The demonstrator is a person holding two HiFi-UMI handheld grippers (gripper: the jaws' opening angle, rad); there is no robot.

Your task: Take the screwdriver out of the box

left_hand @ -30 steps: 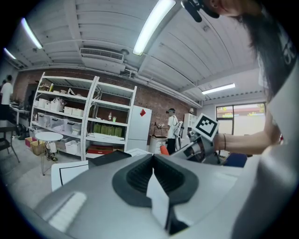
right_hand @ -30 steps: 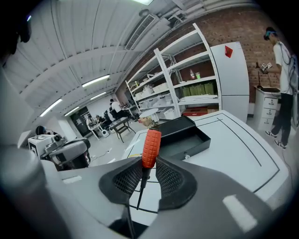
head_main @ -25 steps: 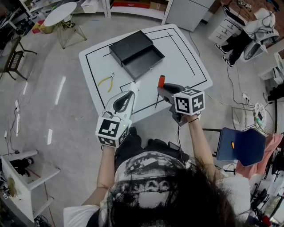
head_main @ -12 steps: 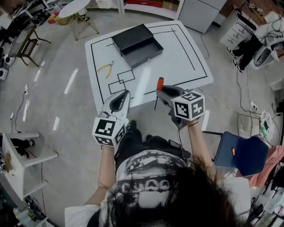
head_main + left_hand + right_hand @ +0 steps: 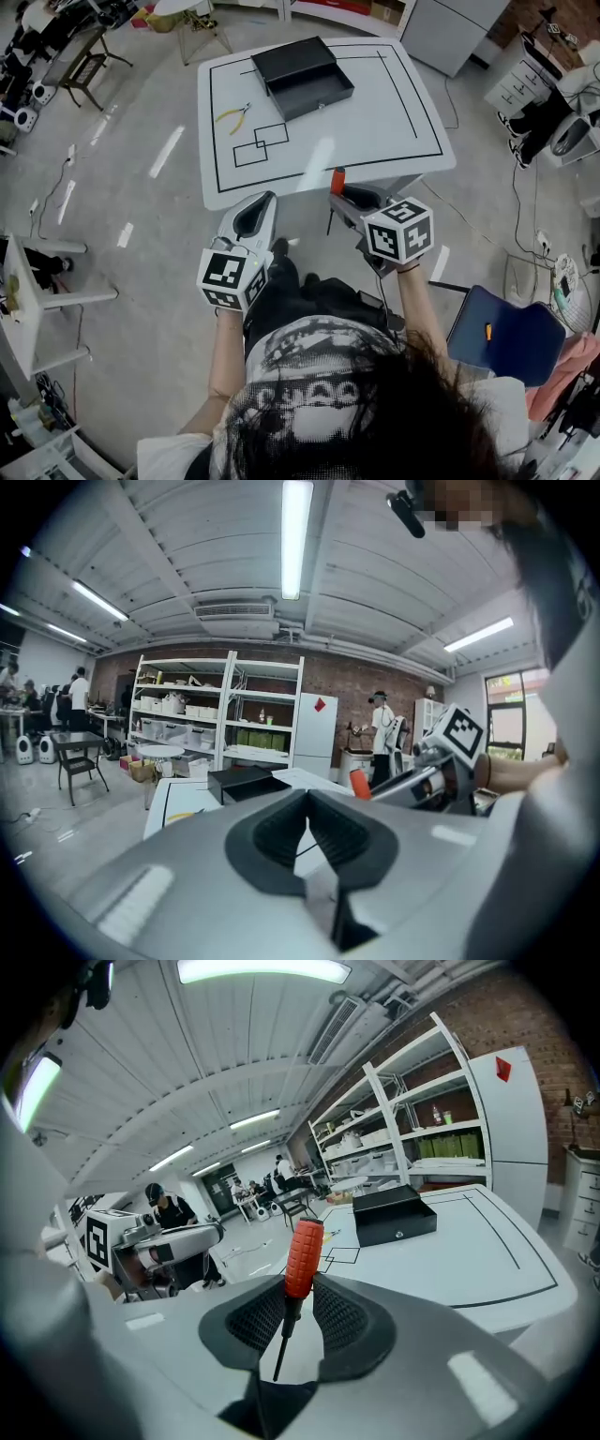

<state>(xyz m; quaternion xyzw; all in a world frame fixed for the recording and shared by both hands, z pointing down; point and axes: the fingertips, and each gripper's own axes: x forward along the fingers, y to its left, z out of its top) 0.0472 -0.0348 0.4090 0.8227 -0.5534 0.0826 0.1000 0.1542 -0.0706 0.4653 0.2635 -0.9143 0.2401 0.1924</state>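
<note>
Head view: right hand-held gripper [image 5: 343, 200] is clamped on the orange-handled, black-shafted screwdriver [image 5: 338, 180], handle up. Left hand-held gripper [image 5: 263, 202] is just beside it and carries nothing. Change over the last second: both grippers have backed away from the white desk with black line markings [image 5: 375, 131]. They hung over its near edge before; now they are off it, above the grey floor [image 5: 159, 281], and only the handle tip overlaps the near edge in the picture. The black rectangular open box [image 5: 302, 77] sits by the desk's far edge, well apart from the screwdriver. Yellow-handled pliers [image 5: 234, 114] lie near the left edge, untouched.

Left gripper view: left hand-held gripper [image 5: 307, 808] has its jaws together, nothing between them. Past them are the box [image 5: 246, 782] on the desk [image 5: 173, 799], the orange handle [image 5: 359, 782] and the right hand-held gripper [image 5: 441, 761].

Right gripper view: right hand-held gripper [image 5: 289, 1321] has its pads pressed on the screwdriver [image 5: 304, 1255] where shaft meets handle; the tool is tilted slightly and the grip is unchanged. The box [image 5: 396, 1213] is far off on the desk [image 5: 469, 1241], no tool visible in it from here. Left hand-held gripper [image 5: 141, 1237] is at the left.

Judgement: the screwdriver is clear of the box, so the removal looks done. At most a set-down remains.
</note>
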